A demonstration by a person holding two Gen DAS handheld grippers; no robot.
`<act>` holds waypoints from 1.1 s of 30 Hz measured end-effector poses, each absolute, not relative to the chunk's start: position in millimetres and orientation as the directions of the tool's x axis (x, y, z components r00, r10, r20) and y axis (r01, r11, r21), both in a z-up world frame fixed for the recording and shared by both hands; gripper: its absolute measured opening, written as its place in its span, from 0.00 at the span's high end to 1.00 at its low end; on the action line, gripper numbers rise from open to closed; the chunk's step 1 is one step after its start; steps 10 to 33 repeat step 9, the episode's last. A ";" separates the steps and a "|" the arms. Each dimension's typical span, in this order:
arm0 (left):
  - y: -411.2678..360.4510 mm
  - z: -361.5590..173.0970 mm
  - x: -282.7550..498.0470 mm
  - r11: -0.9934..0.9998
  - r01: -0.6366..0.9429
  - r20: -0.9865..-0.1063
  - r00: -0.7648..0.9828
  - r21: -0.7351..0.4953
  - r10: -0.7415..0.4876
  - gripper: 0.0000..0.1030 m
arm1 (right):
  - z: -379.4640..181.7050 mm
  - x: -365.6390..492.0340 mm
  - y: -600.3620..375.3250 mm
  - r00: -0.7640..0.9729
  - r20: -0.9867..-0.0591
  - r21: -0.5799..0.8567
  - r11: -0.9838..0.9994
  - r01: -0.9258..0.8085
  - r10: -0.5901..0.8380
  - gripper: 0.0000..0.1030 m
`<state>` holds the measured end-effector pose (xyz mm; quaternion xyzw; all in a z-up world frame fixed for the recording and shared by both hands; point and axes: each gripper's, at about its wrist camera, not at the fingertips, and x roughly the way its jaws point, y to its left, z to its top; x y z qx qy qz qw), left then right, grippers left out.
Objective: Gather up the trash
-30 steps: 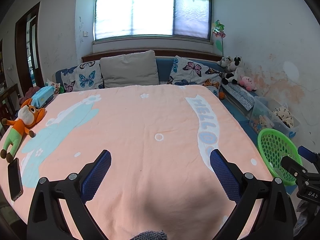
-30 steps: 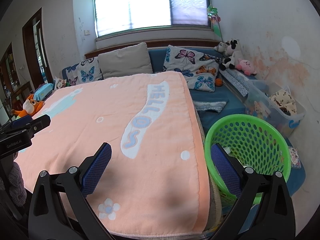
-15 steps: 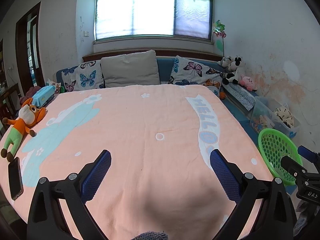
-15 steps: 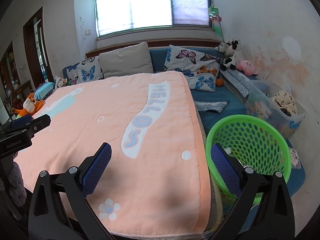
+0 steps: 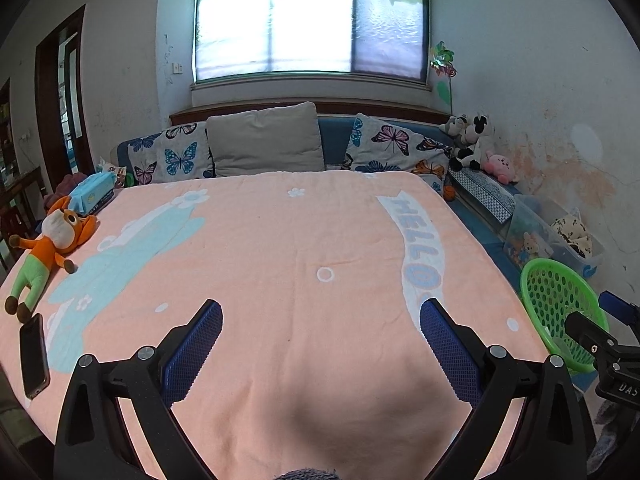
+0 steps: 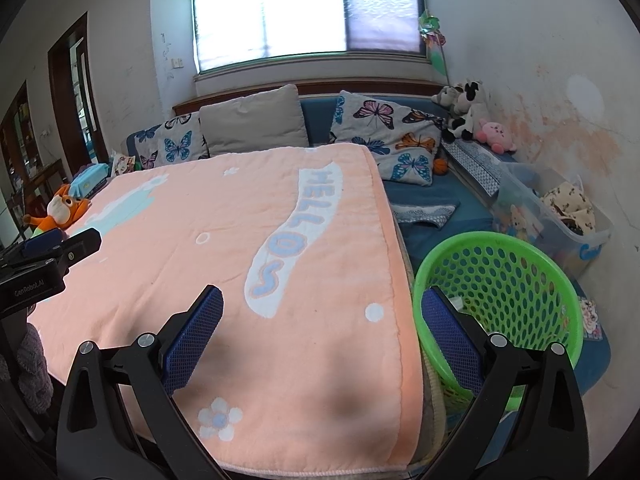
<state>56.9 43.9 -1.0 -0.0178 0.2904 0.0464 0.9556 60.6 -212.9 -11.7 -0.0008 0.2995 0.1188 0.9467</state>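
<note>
Beside the bed (image 6: 320, 240), upright green basket (image 6: 500, 280)

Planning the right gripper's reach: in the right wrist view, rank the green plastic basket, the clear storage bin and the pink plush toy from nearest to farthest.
1. Green plastic basket, just ahead, right of the bed.
2. Clear storage bin, behind it by the wall.
3. Pink plush toy, far corner.
</note>
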 end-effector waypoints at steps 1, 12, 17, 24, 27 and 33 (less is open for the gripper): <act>42.7 -1.0 57.0 0.995 -0.099 -0.558 0.826 -0.005 0.080 0.07 | -11.8 61.0 -213.0 0.792 -0.568 0.070 0.972 -0.225 0.224 0.04; 42.3 0.9 56.2 0.995 -0.103 -0.560 0.824 0.000 0.086 0.07 | -12.5 62.7 -213.7 0.792 -0.565 0.071 0.971 -0.230 0.229 0.04; 42.3 0.9 56.2 0.995 -0.103 -0.560 0.824 0.000 0.086 0.07 | -12.5 62.7 -213.7 0.792 -0.565 0.071 0.971 -0.230 0.229 0.04; 42.3 0.9 56.2 0.995 -0.103 -0.560 0.824 0.000 0.086 0.07 | -12.5 62.7 -213.7 0.792 -0.565 0.071 0.971 -0.230 0.229 0.04; 42.3 0.9 56.2 0.995 -0.103 -0.560 0.824 0.000 0.086 0.07 | -12.5 62.7 -213.7 0.792 -0.565 0.071 0.971 -0.230 0.229 0.04; 42.3 0.9 56.2 0.995 -0.103 -0.560 0.824 0.000 0.086 0.07 | -12.5 62.7 -213.7 0.792 -0.565 0.071 0.971 -0.230 0.229 0.04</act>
